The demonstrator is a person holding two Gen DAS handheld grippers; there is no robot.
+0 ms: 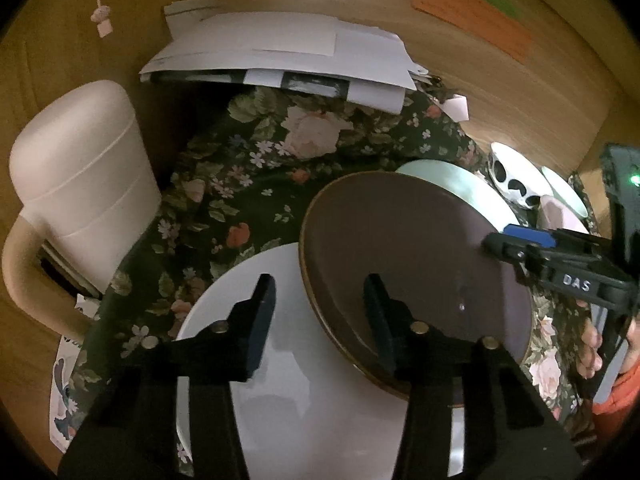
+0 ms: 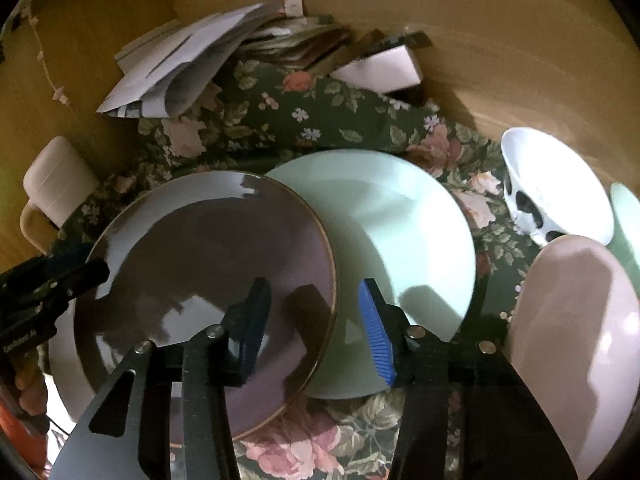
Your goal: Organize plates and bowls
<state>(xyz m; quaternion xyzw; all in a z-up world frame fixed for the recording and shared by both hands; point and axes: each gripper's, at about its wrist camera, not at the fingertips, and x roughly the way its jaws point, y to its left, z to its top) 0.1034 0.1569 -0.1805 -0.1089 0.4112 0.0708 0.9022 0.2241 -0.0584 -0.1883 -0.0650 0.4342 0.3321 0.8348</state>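
A mauve plate with a gold rim (image 1: 408,256) (image 2: 200,280) lies tilted, its left part over a white plate (image 1: 288,360) (image 2: 64,364) and its right edge over a mint plate (image 2: 392,240) (image 1: 452,184). My left gripper (image 1: 316,308) is open, its fingers either side of the mauve plate's near rim. My right gripper (image 2: 316,320) is open, straddling the mauve plate's right rim; it also shows in the left wrist view (image 1: 520,244). A cow-spotted bowl (image 2: 556,188) (image 1: 516,176) and a pink bowl (image 2: 576,336) sit at the right.
A floral cloth (image 1: 248,184) (image 2: 320,120) covers the wooden table. A cream mug (image 1: 76,184) (image 2: 56,188) stands at the left. A heap of papers (image 1: 280,52) (image 2: 180,68) lies at the back. Another mint dish (image 2: 628,216) shows at the far right.
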